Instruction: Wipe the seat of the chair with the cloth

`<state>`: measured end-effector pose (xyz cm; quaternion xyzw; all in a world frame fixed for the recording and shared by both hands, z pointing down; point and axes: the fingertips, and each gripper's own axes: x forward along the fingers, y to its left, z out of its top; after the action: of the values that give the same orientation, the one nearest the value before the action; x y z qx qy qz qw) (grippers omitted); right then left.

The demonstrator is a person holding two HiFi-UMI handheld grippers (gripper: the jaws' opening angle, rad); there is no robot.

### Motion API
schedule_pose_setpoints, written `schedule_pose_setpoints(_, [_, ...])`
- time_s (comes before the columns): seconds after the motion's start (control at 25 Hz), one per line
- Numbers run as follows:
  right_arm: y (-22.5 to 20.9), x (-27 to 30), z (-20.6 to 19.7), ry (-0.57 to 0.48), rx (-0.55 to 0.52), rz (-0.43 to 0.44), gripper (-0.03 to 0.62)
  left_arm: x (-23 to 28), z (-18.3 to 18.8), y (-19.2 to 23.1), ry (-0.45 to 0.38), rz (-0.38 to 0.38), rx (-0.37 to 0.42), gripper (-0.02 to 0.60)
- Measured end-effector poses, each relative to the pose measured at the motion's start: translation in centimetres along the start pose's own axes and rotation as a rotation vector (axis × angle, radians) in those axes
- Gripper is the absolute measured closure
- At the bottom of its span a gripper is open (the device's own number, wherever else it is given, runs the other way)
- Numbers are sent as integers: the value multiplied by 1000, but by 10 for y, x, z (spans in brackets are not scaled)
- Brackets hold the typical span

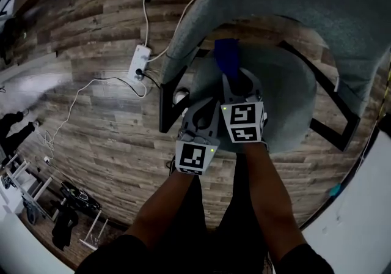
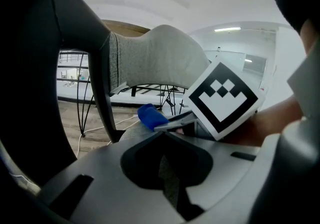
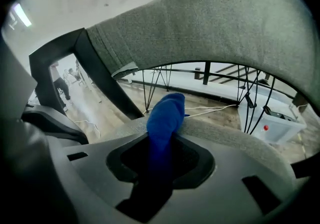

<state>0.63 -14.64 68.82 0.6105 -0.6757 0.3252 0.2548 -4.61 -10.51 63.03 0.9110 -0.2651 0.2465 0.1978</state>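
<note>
Right gripper view shows the cloth [image 3: 165,118], a blue roll, pinched in the right tongs [image 3: 161,165]. These are closed on its lower part, while the free end sticks out forward and appears to touch the grey seat [image 3: 235,143]. In the head view the cloth lies at about 11 o'clock on the seat, close under the curved backrest [image 1: 342,3], so I judge that most of the seat, from 12 round to 7 o'clock, is not yet wiped. To do this stroke well, I would press the free end flat on the fabric, not only its tip. I would pull it in long overlapping lines from the backrest toward the front edge, with a firm grip so the roll does not slip out. The left tongs [image 2: 167,168] sit at 7 o'clock of the right ones, nearly together with nothing between them, and are best held out of the path. The black frame [image 1: 166,101] at 9 o'clock could catch the cloth. Beyond it a power strip [image 1: 139,62] lies on the wooden floor [image 1: 91,120].
</note>
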Motion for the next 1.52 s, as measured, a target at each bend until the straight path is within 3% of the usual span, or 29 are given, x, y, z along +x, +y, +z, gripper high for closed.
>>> schedule_pose_setpoints(1.52, [-193,-95,-76,55,224,-385,480,70,9,-104,49,-167,90,575])
